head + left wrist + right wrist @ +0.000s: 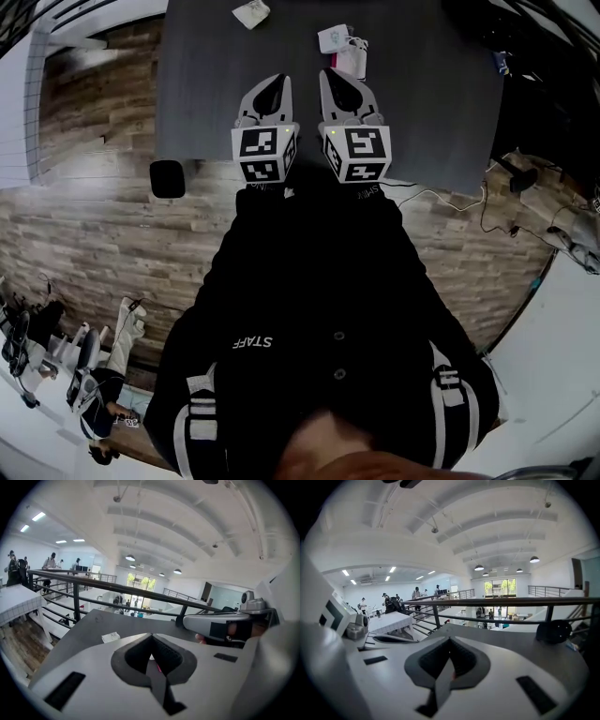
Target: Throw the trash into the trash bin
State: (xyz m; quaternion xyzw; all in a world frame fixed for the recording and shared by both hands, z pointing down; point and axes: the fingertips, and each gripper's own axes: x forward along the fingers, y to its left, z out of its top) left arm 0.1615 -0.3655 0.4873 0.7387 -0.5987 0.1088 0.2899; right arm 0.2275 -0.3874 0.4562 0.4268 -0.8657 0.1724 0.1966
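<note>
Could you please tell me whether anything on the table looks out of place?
Yes: litter lies loose on the dark table: a crumpled white paper at its far edge, and a white wrapper beside a pink item.

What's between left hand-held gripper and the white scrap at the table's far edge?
Head view: only bare table between left hand-held gripper and white scrap.
</note>
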